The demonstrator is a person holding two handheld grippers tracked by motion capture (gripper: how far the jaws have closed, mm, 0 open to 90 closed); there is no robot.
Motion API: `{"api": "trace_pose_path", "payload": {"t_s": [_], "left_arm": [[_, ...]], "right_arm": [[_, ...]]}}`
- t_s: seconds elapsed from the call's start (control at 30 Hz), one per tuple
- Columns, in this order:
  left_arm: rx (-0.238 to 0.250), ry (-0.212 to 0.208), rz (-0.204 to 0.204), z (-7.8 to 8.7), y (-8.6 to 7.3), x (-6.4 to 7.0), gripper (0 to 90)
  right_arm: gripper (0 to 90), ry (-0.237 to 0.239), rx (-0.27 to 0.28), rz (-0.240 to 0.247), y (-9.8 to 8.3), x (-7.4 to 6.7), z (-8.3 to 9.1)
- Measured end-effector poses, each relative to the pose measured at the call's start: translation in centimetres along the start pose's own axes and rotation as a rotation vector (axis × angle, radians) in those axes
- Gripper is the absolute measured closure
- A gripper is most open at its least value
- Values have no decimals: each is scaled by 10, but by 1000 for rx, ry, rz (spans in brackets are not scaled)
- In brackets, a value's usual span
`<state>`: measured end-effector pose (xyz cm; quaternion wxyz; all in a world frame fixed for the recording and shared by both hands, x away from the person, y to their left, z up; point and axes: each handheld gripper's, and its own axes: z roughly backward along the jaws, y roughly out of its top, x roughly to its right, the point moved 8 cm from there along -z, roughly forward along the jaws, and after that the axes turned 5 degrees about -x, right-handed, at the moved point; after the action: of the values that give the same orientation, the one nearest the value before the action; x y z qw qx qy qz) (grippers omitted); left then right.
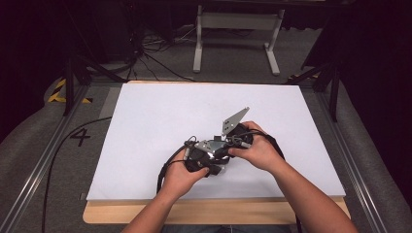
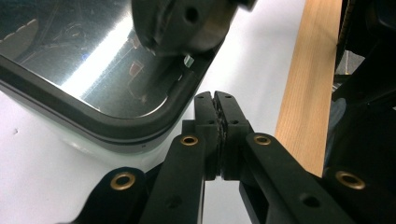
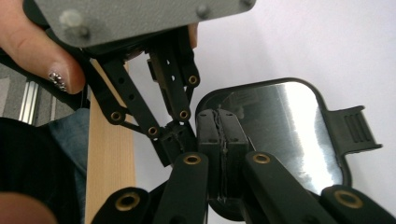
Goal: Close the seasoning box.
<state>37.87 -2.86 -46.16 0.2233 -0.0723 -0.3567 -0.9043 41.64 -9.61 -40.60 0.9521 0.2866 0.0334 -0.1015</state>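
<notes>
Both the left gripper (image 2: 218, 100) and the right gripper (image 3: 219, 116) hover with jaws together beside the black-rimmed mirrored lid (image 3: 280, 135) near the table's (image 1: 145, 126) front edge, so nothing is grasped yet and the handling likely lies ahead.

A white sheet (image 1: 160, 121) covers a wooden table (image 1: 204, 211), whose bare light-wood edge shows as a strip along the near side. On the sheet, close to that wood strip, lies a flat black-framed lid (image 3: 280, 135) with rounded corners and a shiny, mirror-like face. A ribbed black tab juts from the frame's side away from the wood strip in the right gripper view. In the left gripper view one rounded corner of the lid (image 2: 116, 116) rests on the white sheet (image 2: 42, 177), with the wood strip (image 2: 310, 93) beyond.
</notes>
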Motion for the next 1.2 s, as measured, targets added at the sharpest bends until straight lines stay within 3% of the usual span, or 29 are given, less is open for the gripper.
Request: {"api": "trace_pose_path", "payload": {"t_s": [0.13,0.27,0.57,0.73,0.8,1.0,1.2], "left_arm": [[-11,-12,-14,6,0,5,866],[2,-4,-29,17,2,9,859],[67,28,1,50,1,4,828],[88,73,29,68,-4,-9,791],[110,90,56,78,-8,-18,787],[153,173,113,103,-19,-44,772],[208,239,186,123,-36,-74,728]], "right_arm": [[900,4,61,-7,4,0,12],[883,-32,104,-23,5,5,29],[807,-125,228,-102,-6,24,71],[720,-179,272,-140,-16,35,89],[669,-223,298,-169,-25,43,100],[589,-314,356,-275,-55,66,124],[535,-405,354,-349,-95,91,136]]}}
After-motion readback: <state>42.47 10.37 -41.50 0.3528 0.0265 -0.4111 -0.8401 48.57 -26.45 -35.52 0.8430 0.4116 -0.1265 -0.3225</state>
